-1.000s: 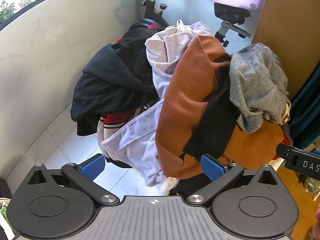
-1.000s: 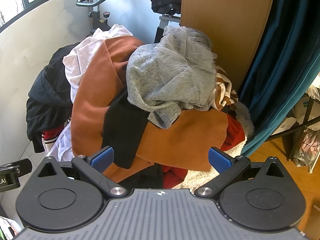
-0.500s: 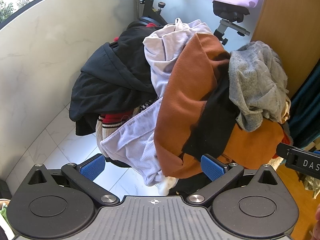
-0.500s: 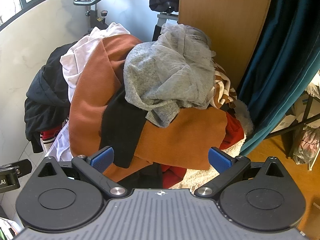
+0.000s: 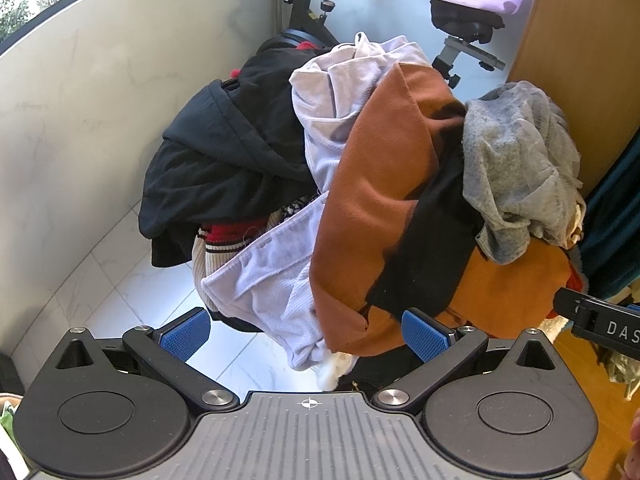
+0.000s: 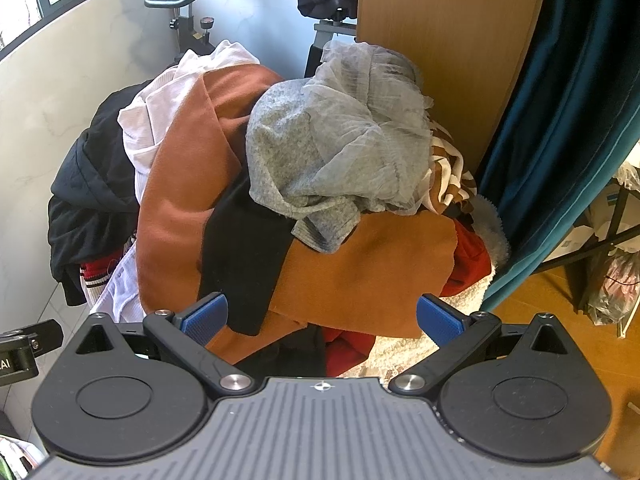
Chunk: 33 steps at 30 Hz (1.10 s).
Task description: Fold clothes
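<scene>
A tall heap of clothes fills both views. A rust-orange garment (image 5: 372,184) (image 6: 360,280) drapes over its front, with a black strip (image 5: 424,248) (image 6: 240,256) across it. A grey knit piece (image 5: 516,168) (image 6: 328,160) lies on top, a pale lilac garment (image 5: 280,272) (image 6: 160,120) hangs left, and a black jacket (image 5: 224,168) (image 6: 88,184) lies further left. My left gripper (image 5: 306,332) stands open just short of the lilac and orange hems. My right gripper (image 6: 320,316) is open too, close to the orange cloth, holding nothing.
An exercise bike (image 5: 316,8) (image 6: 180,4) stands behind the heap against a marble wall (image 5: 72,120). A wooden panel (image 6: 440,40) and a teal curtain (image 6: 560,140) close off the right. White floor tiles (image 5: 132,280) lie at lower left, wooden floor (image 6: 552,292) at right.
Both grippers have drifted slightly, so the heap sits a little differently in each view. Jaws stay open and no cloth has been taken.
</scene>
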{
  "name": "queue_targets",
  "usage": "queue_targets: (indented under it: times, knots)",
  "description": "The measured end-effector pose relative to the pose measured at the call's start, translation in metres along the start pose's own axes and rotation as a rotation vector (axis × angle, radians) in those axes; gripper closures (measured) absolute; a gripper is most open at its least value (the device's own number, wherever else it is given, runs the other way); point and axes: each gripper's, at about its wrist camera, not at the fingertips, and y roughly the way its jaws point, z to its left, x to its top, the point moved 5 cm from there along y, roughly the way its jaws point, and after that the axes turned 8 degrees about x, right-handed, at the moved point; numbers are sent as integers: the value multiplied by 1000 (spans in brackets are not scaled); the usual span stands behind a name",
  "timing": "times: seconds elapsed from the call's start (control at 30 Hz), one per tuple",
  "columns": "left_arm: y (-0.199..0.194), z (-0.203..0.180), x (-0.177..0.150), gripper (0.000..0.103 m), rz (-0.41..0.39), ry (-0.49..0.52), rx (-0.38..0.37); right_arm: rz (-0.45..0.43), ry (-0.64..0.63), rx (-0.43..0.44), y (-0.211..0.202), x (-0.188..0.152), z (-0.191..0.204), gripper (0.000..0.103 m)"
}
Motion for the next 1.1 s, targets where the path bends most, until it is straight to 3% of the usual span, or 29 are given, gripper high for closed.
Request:
queue_targets:
  times: [0.37, 0.73, 1.1]
  knots:
    - [2, -1, 0, 1, 5, 4, 2, 17, 6, 0, 4, 0, -2, 0]
    - [-11, -14, 4, 1, -57, 54, 24, 25, -21, -7, 5, 1, 0, 0]
    - [-5, -10, 2, 1, -23, 32, -11, 41, -20, -2, 5, 1, 0, 0]
